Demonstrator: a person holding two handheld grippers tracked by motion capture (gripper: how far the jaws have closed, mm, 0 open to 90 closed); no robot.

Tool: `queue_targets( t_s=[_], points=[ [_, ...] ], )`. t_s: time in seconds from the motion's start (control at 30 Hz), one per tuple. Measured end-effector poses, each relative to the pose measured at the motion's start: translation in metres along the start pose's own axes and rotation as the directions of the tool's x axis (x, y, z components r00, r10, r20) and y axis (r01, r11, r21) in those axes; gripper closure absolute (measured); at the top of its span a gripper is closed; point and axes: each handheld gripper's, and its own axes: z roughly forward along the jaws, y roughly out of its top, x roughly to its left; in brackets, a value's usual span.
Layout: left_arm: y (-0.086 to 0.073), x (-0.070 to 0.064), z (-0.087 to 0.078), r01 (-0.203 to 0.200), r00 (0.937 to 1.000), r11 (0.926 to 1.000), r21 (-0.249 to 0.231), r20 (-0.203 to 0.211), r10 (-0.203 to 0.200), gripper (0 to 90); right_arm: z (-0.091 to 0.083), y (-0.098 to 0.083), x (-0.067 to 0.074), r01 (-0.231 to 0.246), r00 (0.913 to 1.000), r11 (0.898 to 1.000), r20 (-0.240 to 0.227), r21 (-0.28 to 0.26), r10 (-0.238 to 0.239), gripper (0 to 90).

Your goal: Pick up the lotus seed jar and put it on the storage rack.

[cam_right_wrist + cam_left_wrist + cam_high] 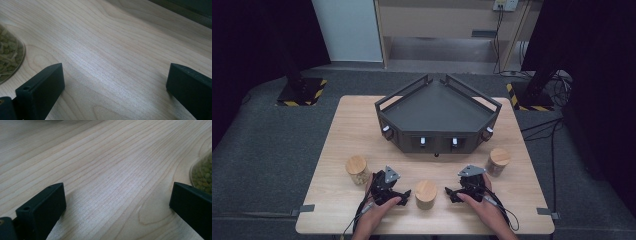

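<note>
Three clear jars with round wooden lids stand on the pale wooden table (pixel 342 140): one at the left (pixel 357 169), one in the middle near the front (pixel 426 194), one at the right (pixel 498 161). My left gripper (pixel 398 191) rests low on the table just left of the middle jar, jaws wide open and empty (pixel 117 195). That jar's greenish contents (pixel 203 173) show beside its right jaw. My right gripper (pixel 455 193) rests just right of the same jar, also open and empty (pixel 115 75), with the jar (pixel 10 57) off its left jaw.
A dark angular tray (pixel 437 107) with raised rails and small white knobs on its front wall takes up the table's far half. Bare wood lies between the tray and the jars. Black stands with yellow-striped bases (pixel 302 92) flank the table on the floor.
</note>
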Motion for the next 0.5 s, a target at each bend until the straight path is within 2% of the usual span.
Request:
queue_targets(
  t_s=[0.5],
  points=[
    [0.0,0.0005,-0.0002,-0.009,1.0,1.0,-0.004,0.003,0.009,1.1,-0.0001,0.0001,0.0015,-0.008,1.0,1.0,0.006,0.001,0.008,1.4]
  ],
)
